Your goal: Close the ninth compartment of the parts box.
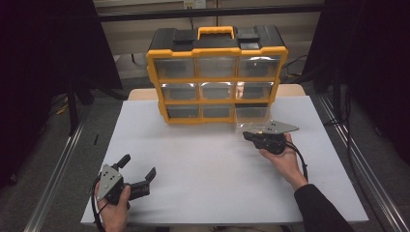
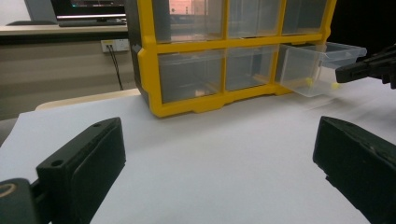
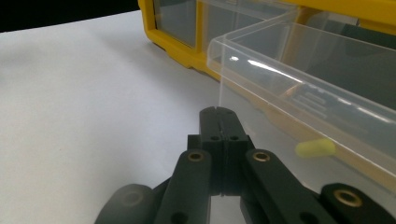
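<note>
Fingers of my right gripper are clenched tight, tips right up against the front corner of the clear drawer. I can't tell whether a sliver of its lip is pinched between them. That drawer sticks out of the bottom-right slot of the yellow organizer, its front over the white table.

To do this well, I'd want a firm nip on the front lip. Then I'd draw straight along the slot, level, no twisting, so the drawer doesn't jam or tip its contents. It looks light and slippery, so go slowly. My left gripper sits well back near the table's edge, fingers spread wide and holding nothing. It could brace the organizer if the case starts to slide.

Now the count. Nine drawers in three rows of three, one of them pulled out. Two small yellow pieces lie in that open drawer, seen from the left gripper view. One orange carry handle on top. Two grippers.
</note>
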Tool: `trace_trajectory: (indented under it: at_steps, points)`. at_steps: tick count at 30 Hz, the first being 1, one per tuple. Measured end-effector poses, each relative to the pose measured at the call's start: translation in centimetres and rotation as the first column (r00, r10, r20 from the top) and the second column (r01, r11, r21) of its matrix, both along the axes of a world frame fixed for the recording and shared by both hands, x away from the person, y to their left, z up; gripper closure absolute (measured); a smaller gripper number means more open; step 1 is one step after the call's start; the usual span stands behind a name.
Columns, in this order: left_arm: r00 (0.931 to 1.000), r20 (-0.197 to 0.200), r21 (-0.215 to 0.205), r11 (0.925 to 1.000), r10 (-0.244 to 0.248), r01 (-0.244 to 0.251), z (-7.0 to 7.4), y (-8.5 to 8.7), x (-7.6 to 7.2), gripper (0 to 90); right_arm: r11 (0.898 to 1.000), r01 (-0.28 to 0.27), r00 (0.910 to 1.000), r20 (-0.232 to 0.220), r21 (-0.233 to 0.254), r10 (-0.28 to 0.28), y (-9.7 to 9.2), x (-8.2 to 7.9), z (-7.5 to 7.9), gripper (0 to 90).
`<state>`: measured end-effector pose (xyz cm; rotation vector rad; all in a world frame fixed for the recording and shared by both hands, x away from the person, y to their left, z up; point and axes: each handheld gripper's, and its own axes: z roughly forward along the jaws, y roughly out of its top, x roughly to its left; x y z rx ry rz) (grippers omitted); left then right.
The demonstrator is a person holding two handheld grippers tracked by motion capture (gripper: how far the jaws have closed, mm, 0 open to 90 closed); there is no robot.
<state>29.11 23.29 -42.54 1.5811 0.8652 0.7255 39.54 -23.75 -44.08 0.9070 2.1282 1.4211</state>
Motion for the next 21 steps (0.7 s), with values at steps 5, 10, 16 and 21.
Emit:
trace_trajectory:
  at_steps: [5,10,16,21]
  points:
    - [1.0,0.001,-0.003,1.0,-0.001,0.001,0.0,-0.1,0.0,2.4,1.0,0.026,0.9996,0.008,0.01,-0.026,-0.2,0.6,0.0,90.0]
    - [1.0,-0.001,-0.005,1.0,-0.001,0.001,0.0,-0.1,0.0,2.3,0.999,0.044,0.9988,0.022,0.011,-0.044,-0.1,0.7,0.0,90.0]
    - [1.0,0.001,-0.004,1.0,-0.001,0.001,0.0,-0.1,0.1,2.3,0.998,0.057,0.998,0.025,0.018,-0.058,-0.1,1.0,0.0,90.0]
    - [1.0,0.0,-0.005,1.0,-0.002,0.002,0.0,-0.1,0.1,2.3,0.997,0.072,0.9963,0.047,0.008,-0.073,0.0,1.4,0.5,90.0]
